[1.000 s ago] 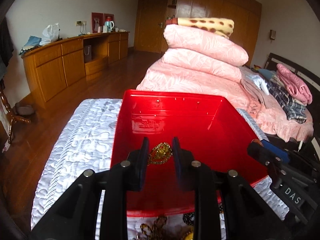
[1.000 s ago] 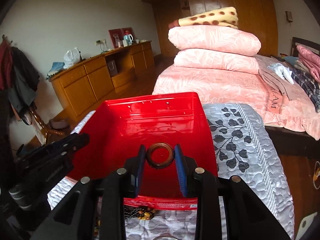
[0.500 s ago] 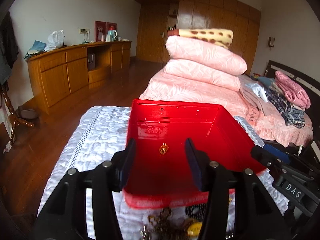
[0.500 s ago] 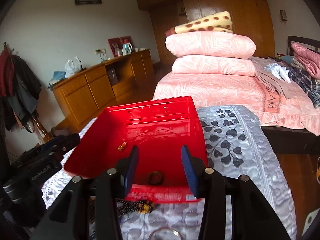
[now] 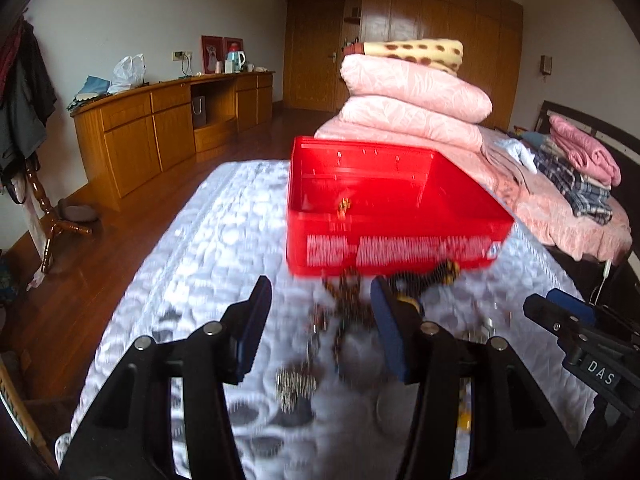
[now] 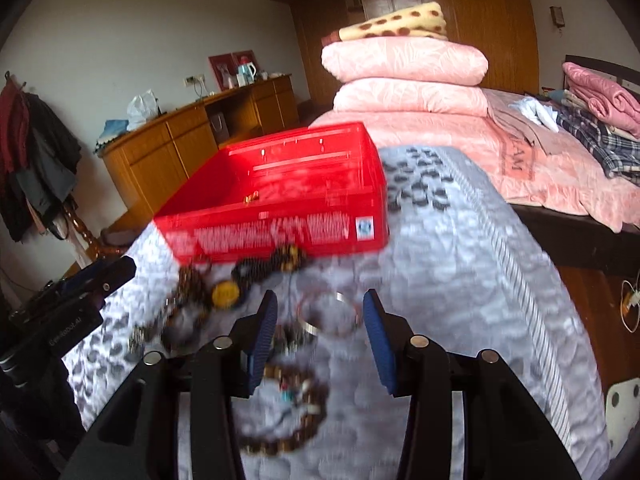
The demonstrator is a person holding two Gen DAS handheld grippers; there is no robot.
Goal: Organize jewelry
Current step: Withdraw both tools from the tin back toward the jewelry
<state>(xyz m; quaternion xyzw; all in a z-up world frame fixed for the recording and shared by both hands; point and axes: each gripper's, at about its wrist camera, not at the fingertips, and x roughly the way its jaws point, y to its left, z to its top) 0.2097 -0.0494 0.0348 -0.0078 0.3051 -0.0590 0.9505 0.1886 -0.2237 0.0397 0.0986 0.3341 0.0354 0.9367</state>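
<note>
Left hand-held gripper (image 5: 320, 312): jaws wide apart, nothing between them, hovering over the quilted surface (image 5: 208, 248). Loose jewelry pile (image 5: 344, 312) lies on the surface just ahead of and between its fingertips (motion-blurred, individual pieces hard to separate). Red box (image 5: 384, 216) sits beyond the pile; one small gold piece (image 5: 343, 205) visible inside it.

Right hand-held gripper (image 6: 320, 320): jaws also apart, empty. A thin bangle (image 6: 330, 314) lies on the surface between its fingertips, not touched by either. Beaded bracelet (image 6: 288, 420) is below and nearer the camera; a dark bead string with a yellow pendant (image 6: 225, 295) is ahead-left, against the box's front wall.
</note>
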